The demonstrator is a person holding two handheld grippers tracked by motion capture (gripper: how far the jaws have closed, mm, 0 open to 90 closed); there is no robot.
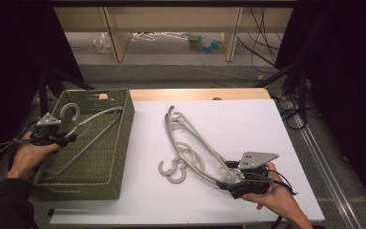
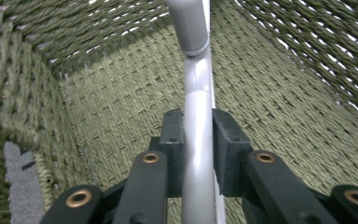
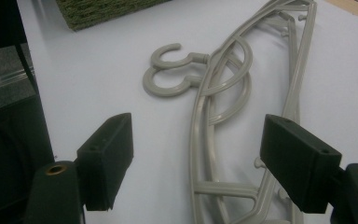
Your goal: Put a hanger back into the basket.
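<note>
Your left gripper clamps one grey hanger inside the green basket; lower it flat before letting go. Your right gripper gapes, empty, over two hangers on the table.

One green woven basket stands at the left edge of the table, and one grey hanger lies inside it, clamped by the left gripper. Two more grey hangers lie stacked on the table's white top near its middle, their two hooks side by side toward the front edge, which makes three hangers in all. There are two grippers: the left one over the basket, and the right gripper near the front right corner
</note>
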